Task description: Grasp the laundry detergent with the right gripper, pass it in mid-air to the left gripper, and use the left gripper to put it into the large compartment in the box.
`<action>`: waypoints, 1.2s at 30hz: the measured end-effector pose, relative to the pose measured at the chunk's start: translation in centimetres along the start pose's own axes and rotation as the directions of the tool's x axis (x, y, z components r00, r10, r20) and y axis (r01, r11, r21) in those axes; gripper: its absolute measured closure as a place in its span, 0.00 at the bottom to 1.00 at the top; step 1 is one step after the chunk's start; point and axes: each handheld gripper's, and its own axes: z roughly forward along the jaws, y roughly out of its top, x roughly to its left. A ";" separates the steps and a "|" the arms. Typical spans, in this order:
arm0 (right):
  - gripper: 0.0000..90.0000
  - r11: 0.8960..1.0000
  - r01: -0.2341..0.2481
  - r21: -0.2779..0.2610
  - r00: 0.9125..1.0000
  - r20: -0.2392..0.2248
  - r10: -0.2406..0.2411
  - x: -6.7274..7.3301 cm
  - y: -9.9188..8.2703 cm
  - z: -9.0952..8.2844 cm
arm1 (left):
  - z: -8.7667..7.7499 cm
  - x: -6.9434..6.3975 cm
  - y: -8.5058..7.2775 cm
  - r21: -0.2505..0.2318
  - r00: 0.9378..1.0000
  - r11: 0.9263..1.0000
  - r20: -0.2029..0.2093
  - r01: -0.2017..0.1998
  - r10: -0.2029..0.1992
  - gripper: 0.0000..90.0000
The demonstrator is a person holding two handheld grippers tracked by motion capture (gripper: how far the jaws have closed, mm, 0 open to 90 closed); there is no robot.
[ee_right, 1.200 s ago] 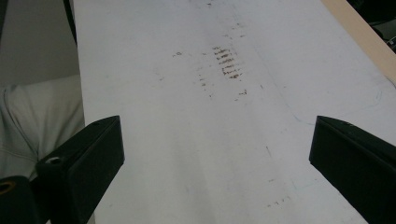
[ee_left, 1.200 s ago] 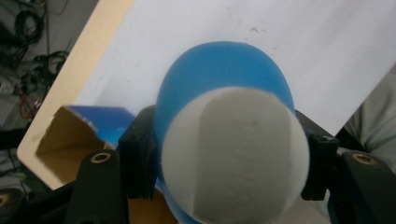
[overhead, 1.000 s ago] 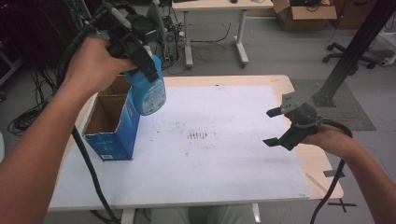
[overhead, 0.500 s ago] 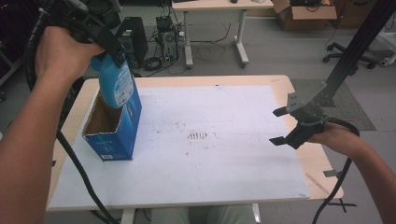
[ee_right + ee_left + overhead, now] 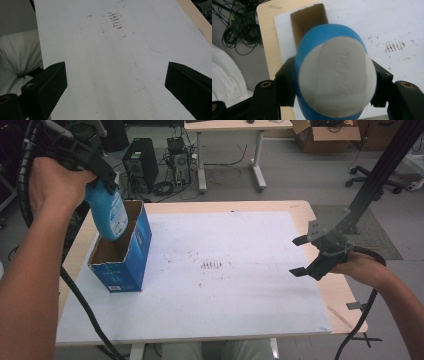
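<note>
A blue bottle (image 5: 111, 215) with a white label hangs over the open top of a blue cardboard box (image 5: 122, 262) at the table's left side. Its lower end is at the box's opening. My left gripper (image 5: 99, 179) is shut on the bottle's upper part. In the left gripper view the black jaws clamp the bottle (image 5: 334, 82) from both sides, and the box's brown inside (image 5: 308, 23) lies beyond it. My right gripper (image 5: 295, 256) hovers open with nothing in it over the right edge of the white mat (image 5: 240, 290). Its jaws stand wide apart around my right gripper (image 5: 116, 80) and bare mat.
Brown smudges (image 5: 212, 265) mark the mat's middle. The wooden table edge (image 5: 332, 292) shows beyond the mat at right. A black slanted stand (image 5: 380, 180) rises behind my right hand. On the floor behind are a computer tower (image 5: 137, 162), cables and desk legs.
My left gripper carried the bottle leftward from beside the box to above its opening and lowered it a little. The right gripper has barely moved.
</note>
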 end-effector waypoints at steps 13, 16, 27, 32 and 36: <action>0.04 1.000 -0.012 -0.005 1.000 0.001 0.012 0.0 -0.5 -0.1 | 3.8 1.5 -1.2 0.025 0.998 0.998 -0.001 0.060 -0.060 0.42; 0.04 1.000 -0.016 -0.003 1.000 0.001 0.016 0.0 -0.6 0.1 | 5.1 1.6 -1.6 0.036 0.998 0.997 0.001 0.062 -0.062 0.42; 0.05 1.000 -0.026 0.011 1.000 -0.005 0.026 0.1 -0.8 0.3 | 10.1 1.9 -3.2 0.060 0.998 0.996 0.023 0.060 -0.062 0.42; 0.05 0.999 -0.030 0.017 1.000 -0.005 0.030 0.1 -1.0 0.4 | 11.5 1.9 -3.5 0.067 0.998 0.996 0.030 0.061 -0.063 0.42; 0.05 0.999 -0.032 0.021 0.999 -0.007 0.032 0.1 -1.1 0.5 | 12.8 1.8 -3.8 0.073 0.997 0.996 0.038 0.059 -0.062 0.42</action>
